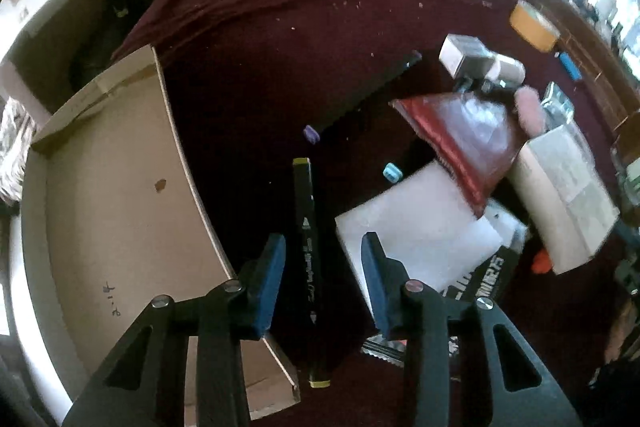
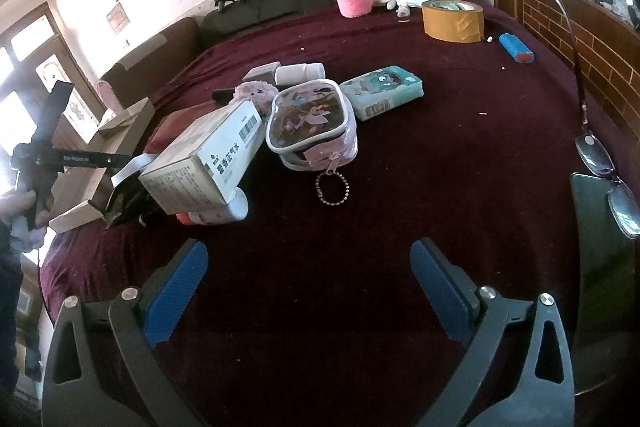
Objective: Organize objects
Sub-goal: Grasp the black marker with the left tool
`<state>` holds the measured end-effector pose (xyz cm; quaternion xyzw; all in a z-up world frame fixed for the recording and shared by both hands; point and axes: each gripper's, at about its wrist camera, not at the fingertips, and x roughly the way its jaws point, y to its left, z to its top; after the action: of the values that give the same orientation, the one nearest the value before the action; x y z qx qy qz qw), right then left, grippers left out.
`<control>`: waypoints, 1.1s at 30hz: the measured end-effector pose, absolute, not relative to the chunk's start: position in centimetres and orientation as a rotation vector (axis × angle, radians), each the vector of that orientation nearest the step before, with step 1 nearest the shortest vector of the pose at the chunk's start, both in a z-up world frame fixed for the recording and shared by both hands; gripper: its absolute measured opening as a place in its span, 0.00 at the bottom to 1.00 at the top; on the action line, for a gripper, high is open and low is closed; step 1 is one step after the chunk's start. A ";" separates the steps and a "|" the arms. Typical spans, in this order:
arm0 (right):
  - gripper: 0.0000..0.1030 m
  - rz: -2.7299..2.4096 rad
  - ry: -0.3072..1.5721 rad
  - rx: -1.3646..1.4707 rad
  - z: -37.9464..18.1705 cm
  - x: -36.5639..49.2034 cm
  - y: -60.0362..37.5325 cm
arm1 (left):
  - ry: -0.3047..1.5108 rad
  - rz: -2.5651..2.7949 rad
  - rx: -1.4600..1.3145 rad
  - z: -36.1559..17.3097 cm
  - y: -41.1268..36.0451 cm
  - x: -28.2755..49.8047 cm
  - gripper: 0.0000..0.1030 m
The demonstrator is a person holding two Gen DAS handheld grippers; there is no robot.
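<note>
- Left gripper points steeply downward; its two blue pads stand partly apart, neither one visibly pressing on anything
- Right gripper tilts downward; its blue-padded fingers spread wide, with nothing held between them

Dim fisheye views, window glare upper right, edges warped.

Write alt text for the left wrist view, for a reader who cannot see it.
The left gripper points down over a black marker lying on a maroon cloth, its blue pads either side of the marker with gaps showing. An open cardboard box sits to the left; a white foam sheet and a red pouch lie to the right.
</note>
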<state>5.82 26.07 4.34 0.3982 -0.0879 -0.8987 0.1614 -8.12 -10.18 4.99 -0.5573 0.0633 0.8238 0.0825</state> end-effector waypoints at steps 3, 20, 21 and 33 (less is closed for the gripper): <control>0.99 -2.570 -0.248 1.134 4.3 5.8 26.1 | 0.195 2.447 -1.674 4.6 -9.9 -8.5 0.33; 0.99 -2.579 -0.235 1.142 4.2 5.9 25.9 | 0.126 2.460 -1.673 5.3 -10.6 -7.6 0.13; 0.99 -2.580 -0.236 1.141 4.2 5.9 25.9 | 0.127 2.462 -1.674 5.4 -10.8 -7.7 0.13; 0.99 -2.578 -0.246 1.145 4.1 5.8 25.9 | 0.282 2.432 -1.727 3.2 -9.1 -8.7 0.11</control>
<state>5.84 25.93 4.12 0.3996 -0.0858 -0.8995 0.1544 -8.65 -9.12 3.17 -0.5750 0.0939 0.8095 0.0728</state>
